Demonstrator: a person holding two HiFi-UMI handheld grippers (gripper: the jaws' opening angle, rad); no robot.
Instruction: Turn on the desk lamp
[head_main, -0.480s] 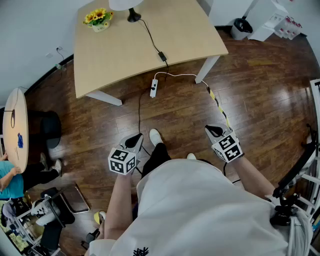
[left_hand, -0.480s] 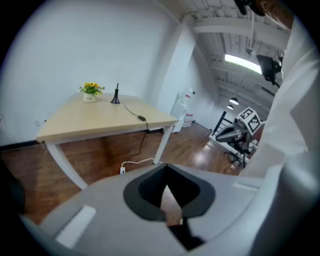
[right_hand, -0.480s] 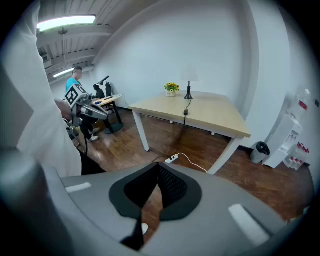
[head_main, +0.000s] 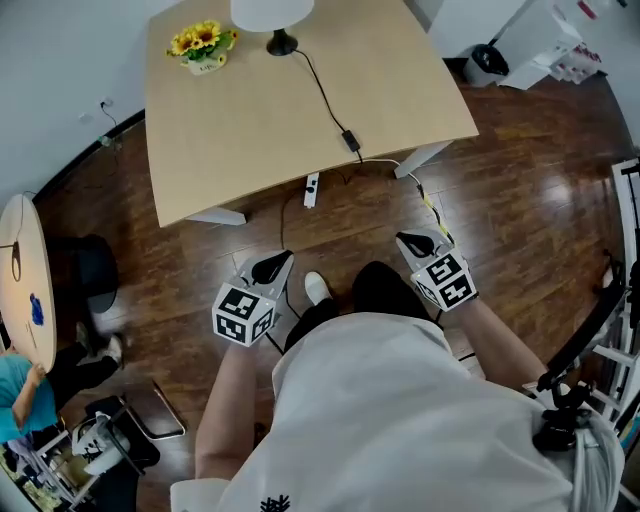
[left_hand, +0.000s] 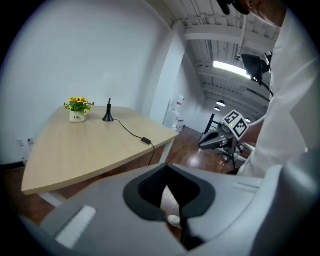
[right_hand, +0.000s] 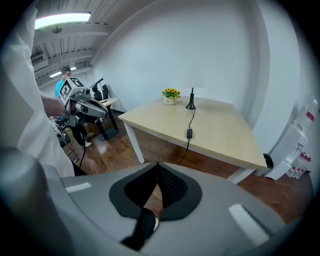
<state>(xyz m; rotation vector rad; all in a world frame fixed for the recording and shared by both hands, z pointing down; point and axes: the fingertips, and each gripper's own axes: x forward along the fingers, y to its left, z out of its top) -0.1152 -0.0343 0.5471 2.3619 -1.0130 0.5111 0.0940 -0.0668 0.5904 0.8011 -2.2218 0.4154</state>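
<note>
Left gripper (left_hand: 169, 197): jaws together, nothing held; only floor shows through the slit between the pads. Right gripper (right_hand: 157, 192): same, jaws closed and empty. In the head view both are held low in front of the person's body, over the wood floor, short of the desk's (head_main: 240, 140) near edge and touching nothing.

Key relation: the desk lamp (head_main: 275, 20) is straight ahead at the far edge of the desk, well apart from both grippers. Its black base (head_main: 282, 44) is just beside the pot of yellow flowers (head_main: 203, 42). Sideways it lies roughly between the two grippers, a bit closer to the left one's line.

The lamp cord (head_main: 322, 92) runs from the base diagonally toward the near right part of the desk. It carries a small black inline block (head_main: 351, 139) close to the near edge, then drops over toward a white power strip (head_main: 311, 190) on the floor.

The block looks like an inline switch, but that can't be confirmed at this size. If it is, it lies forward and slightly left of the right gripper, which is the nearer one. Its long axis follows the cord, slanting toward that gripper. No switch is visible on the base or stem.

Reach not started; the person needs to close on the desk first.
</note>
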